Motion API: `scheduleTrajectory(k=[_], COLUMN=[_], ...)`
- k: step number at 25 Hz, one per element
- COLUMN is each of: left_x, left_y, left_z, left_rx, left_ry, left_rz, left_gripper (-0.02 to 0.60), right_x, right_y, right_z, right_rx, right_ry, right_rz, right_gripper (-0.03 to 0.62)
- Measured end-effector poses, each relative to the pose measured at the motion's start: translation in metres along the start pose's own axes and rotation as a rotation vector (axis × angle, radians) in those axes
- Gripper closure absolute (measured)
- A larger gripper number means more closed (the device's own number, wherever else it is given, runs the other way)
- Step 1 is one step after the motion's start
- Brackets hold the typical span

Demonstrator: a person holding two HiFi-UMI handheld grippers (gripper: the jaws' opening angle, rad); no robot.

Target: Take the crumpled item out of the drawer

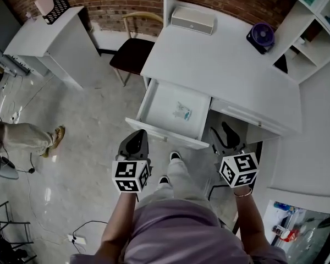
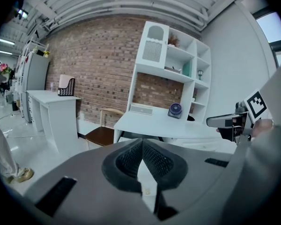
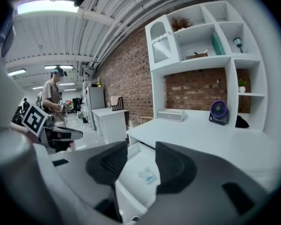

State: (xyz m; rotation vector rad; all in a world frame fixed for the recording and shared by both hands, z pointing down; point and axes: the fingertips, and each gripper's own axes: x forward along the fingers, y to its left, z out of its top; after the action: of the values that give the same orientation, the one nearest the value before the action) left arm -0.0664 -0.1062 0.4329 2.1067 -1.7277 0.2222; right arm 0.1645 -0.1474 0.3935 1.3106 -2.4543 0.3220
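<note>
I count two grippers (left gripper [image 1: 136, 138], right gripper [image 1: 227, 132]), one drawer [image 1: 162, 106], one crumpled item [image 1: 182, 111], one chair [image 1: 133, 54], one purple fan [image 1: 262, 36] and two white tables (desk [image 1: 220, 70], side table [image 1: 41, 37]).

My head cam looks steeply down on the drawer [image 1: 162, 106]; both gripper cams sit low, facing forward, sharing desk [image 3: 201, 135], brick wall [image 2: 103, 64].

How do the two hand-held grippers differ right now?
The left hand-held gripper has its jaws together; the right hand-held gripper has them apart. The left one hangs before the left end of the open drawer; the right one is off to the drawer's right. Both are empty, and neither touches the crumpled item in the drawer.
</note>
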Motion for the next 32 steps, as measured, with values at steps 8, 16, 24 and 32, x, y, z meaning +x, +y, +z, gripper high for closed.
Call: scheduleTrajectory(k=[8, 16, 24, 32], left_x=[0.036, 0.055, 0.052, 0.047], left_y=[0.018, 0.028, 0.042, 0.050], left_z=[0.010, 0.008, 0.003, -0.008], left_rx=[-0.029, -0.092, -0.123, -0.140], left_ry=[-0.007, 0.011, 0.004, 0.022], left_rz=[0.098, 0.183, 0.263, 0.312], left_gripper=[0.581, 0.581, 0.581, 0.581], right_x=[0.073, 0.130, 0.168, 0.197], right_y=[-0.012, -0.008, 0.003, 0.010], right_z=[-0.003, -0.024, -0.062, -0.103], right_rx=[-0.052, -0.121, -0.185, -0.264], right_ry=[0.069, 0.171, 0.291, 0.407], right_rz=[0.145, 0.272, 0.364, 0.416], right_gripper=[0.416, 0.418, 0.418, 0.404])
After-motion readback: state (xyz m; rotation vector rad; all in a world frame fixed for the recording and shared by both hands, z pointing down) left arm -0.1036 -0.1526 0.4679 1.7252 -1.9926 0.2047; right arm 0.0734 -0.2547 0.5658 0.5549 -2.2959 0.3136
